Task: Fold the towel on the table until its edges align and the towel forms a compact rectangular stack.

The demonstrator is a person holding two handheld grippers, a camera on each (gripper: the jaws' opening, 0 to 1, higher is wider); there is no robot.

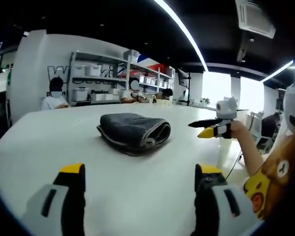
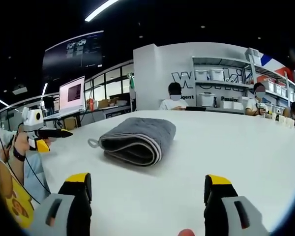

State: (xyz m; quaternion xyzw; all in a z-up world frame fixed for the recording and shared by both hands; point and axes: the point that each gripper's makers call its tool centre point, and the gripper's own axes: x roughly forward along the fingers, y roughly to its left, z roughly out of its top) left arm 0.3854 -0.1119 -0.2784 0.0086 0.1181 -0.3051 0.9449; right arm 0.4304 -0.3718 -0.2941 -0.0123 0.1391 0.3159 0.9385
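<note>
Yellow-tipped jaws of the left tool and the right tool stand spread wide and empty over the near edge of the white counter. Beyond them, mid-counter, the grey towel lies folded into a compact, slightly rounded stack, so the folding looks essentially done, perhaps needing squarer edges. Farther off, seated people and storage shelves line the room's wall.
</note>
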